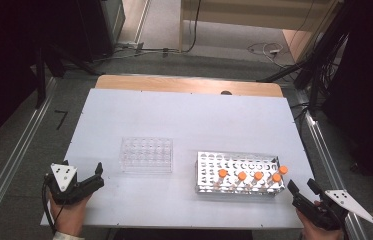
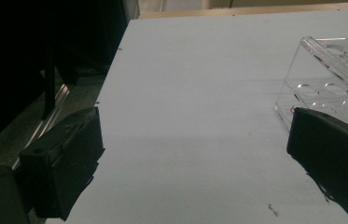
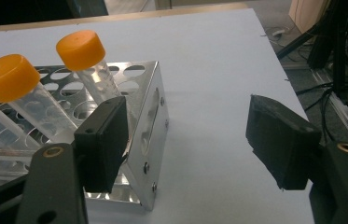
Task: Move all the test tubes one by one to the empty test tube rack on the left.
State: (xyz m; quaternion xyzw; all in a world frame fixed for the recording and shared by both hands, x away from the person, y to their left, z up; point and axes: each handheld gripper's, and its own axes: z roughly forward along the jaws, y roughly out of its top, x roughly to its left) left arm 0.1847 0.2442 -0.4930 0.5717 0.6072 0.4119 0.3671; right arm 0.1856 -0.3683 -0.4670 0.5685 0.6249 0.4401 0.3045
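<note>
A clear plastic tube rack stands empty left of centre on the white table. To its right a metal rack holds several clear tubes with orange caps along its near row. My left gripper rests open at the table's near left corner, apart from the clear rack, with bare table between its jaws. My right gripper is open just off the metal rack's near right corner; nothing lies between its jaws. Two capped tubes lean behind its left jaw.
A wooden strip borders the table's far edge. Metal rails run along both sides on the carpet. Dark stands and cables crowd the right side and far left.
</note>
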